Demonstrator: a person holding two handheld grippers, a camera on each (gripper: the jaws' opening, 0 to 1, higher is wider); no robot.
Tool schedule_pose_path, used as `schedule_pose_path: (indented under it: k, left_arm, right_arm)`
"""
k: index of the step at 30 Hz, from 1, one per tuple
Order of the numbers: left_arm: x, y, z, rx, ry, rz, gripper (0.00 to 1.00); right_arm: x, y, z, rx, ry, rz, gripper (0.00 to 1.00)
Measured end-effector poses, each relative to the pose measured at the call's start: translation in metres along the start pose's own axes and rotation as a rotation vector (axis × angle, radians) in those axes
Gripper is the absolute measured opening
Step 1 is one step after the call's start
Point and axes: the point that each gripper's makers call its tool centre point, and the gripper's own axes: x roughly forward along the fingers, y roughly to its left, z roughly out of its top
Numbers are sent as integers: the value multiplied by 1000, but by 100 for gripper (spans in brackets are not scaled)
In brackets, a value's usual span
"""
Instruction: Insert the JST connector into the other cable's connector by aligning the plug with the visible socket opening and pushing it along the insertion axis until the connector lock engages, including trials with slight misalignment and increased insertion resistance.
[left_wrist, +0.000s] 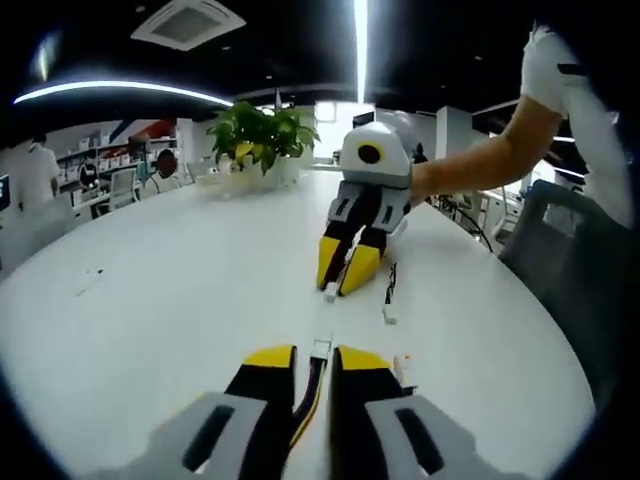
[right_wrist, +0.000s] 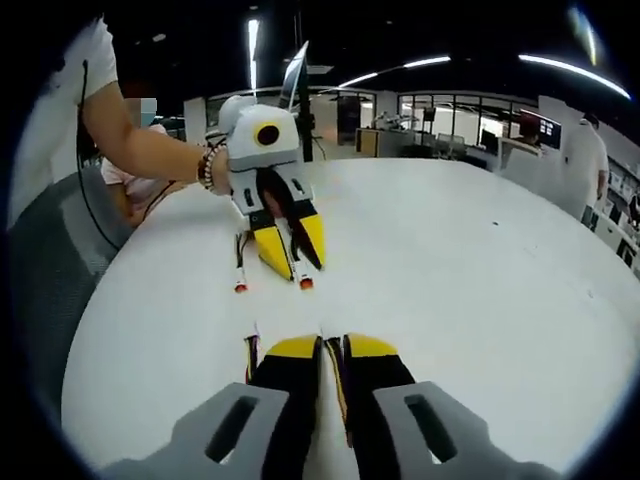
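My left gripper (left_wrist: 316, 352) is shut on a thin black-and-yellow cable, whose white JST connector (left_wrist: 321, 347) pokes out just past the yellow fingertips. Facing it across the white table (left_wrist: 180, 290), my right gripper (left_wrist: 338, 285) is held by a hand and pinches the other cable, its white connector (left_wrist: 331, 292) at the fingertips. The two connectors are apart, with bare table between them. In the right gripper view, my right gripper (right_wrist: 330, 345) is shut on wires (right_wrist: 336, 385), and my left gripper (right_wrist: 290, 275) ahead holds an orange-tipped connector (right_wrist: 305, 283).
A loose cable (left_wrist: 390, 295) (right_wrist: 240, 270) lies on the table beside the far gripper. A potted plant (left_wrist: 262, 135) stands at the table's back. A grey chair (left_wrist: 560, 240) is at the table's edge. People (right_wrist: 585, 160) stand in the office beyond.
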Motion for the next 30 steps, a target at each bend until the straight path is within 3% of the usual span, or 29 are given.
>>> schedule_pose_path:
  k: [7,15,18,30]
  left_arm:
    - [1,-2,0,32,3,-20,0]
    - [-4,-13,8,107,28,-55,0]
    - [-4,-24,18,127,31,-62,0]
    - [-15,-32,45,171,0,-71,0]
  right_arm:
    - [-1,5,0,-25,13,19,5]
    - [-4,18,20,-67,18,56,4]
    - [-3,26,30,-89,14,76,4]
    - [-10,36,48,-132,-3,83,4]
